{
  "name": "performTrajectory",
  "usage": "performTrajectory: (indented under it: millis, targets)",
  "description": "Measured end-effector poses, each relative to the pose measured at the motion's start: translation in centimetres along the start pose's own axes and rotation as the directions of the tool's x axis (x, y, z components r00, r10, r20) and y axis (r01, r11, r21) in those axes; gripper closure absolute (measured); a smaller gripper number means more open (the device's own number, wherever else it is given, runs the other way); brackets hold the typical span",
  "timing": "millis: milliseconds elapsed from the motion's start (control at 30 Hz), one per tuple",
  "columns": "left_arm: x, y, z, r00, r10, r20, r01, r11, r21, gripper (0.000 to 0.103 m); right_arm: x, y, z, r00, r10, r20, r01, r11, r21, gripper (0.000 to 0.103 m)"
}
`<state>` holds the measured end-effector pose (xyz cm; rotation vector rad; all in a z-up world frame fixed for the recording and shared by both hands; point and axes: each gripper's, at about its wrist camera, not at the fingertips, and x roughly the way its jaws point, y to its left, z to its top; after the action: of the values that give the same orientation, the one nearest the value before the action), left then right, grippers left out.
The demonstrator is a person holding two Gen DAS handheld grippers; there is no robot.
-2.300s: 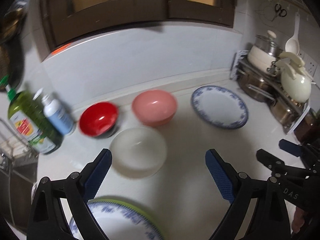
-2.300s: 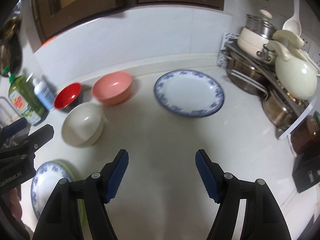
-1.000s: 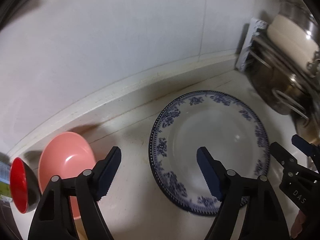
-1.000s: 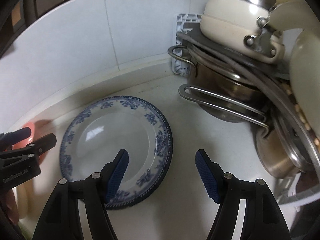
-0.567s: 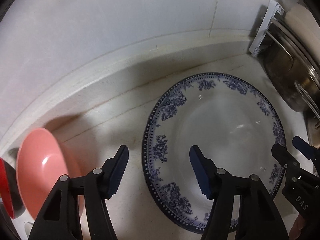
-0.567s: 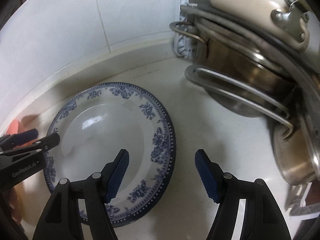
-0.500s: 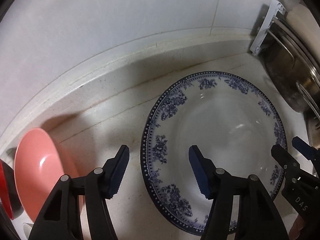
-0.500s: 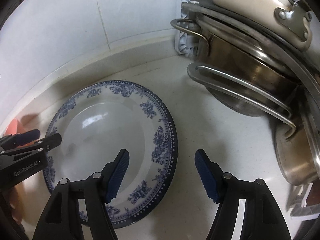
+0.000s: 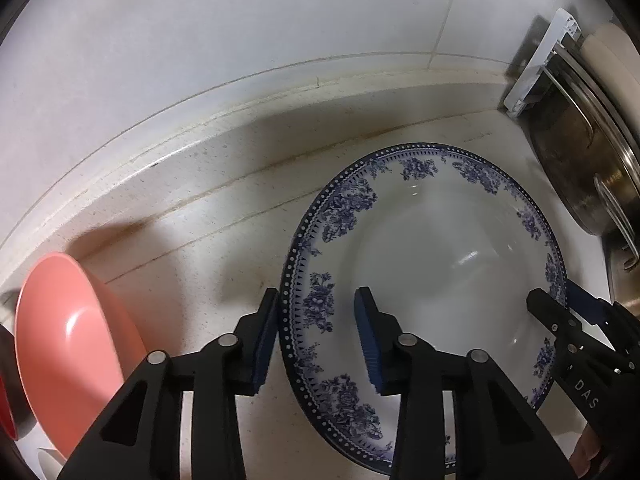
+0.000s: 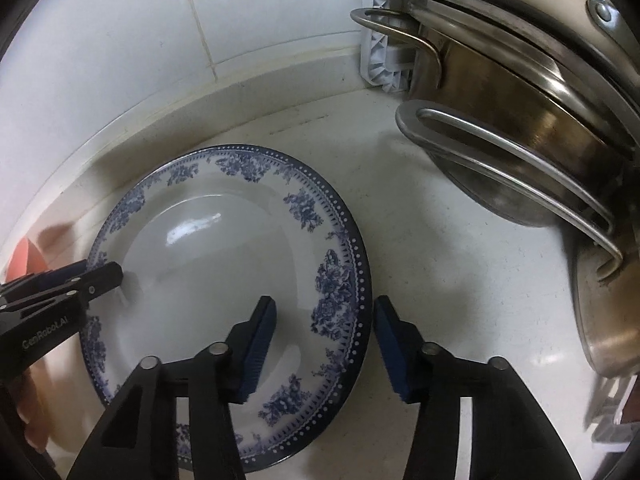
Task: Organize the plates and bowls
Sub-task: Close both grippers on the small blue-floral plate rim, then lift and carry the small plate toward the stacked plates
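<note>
A blue-and-white patterned plate [image 9: 432, 264] lies flat on the white counter; it also shows in the right wrist view [image 10: 212, 280]. My left gripper [image 9: 316, 332] is open and straddles the plate's left rim, one finger outside, one over the plate. My right gripper [image 10: 324, 344] is open and straddles the plate's right rim the same way. Each gripper shows in the other's view, at the opposite rim. A pink bowl [image 9: 68, 336] sits to the left, with a red bowl's edge [image 9: 6, 396] beside it.
Stainless pots and pans on a rack [image 10: 520, 128] crowd the right side, close to the plate. The tiled wall and counter backsplash [image 9: 240, 100] run just behind the plate. A white bowl's edge [image 9: 48, 460] shows at the lower left.
Both grippers have come down closer to the plate and narrowed their opening, each now straddling one side of its rim. The plate has not moved.
</note>
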<state>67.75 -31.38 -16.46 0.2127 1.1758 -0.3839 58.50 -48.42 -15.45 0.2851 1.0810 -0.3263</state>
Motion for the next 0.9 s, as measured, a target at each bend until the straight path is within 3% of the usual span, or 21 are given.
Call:
performTrajectory:
  millis: [200,467,900]
  targets:
    - [-0.2,0.3,-0.1,1.0,-0.001,0.0,0.001,1.0,-0.023,0.068,0.1,0.0,0.3,1.0,-0.024,-0.008,0.024,1.0,-0.003,0.062]
    - [-1.7,0.7,-0.8,1.0,-0.003,0.023,0.004,0.999,-0.034,0.068,-0.4,-0.1,0.2,1.0,-0.025,-0.004,0.025,1.0,0.003,0.062]
    - [-7.4,2.5,-3.9,0.997,-0.021,0.068,0.025,0.998,-0.051,0.068,-5.6,1.2,-1.7,0.998,-0.048,0.035,0.048,0.999,-0.008,0.062]
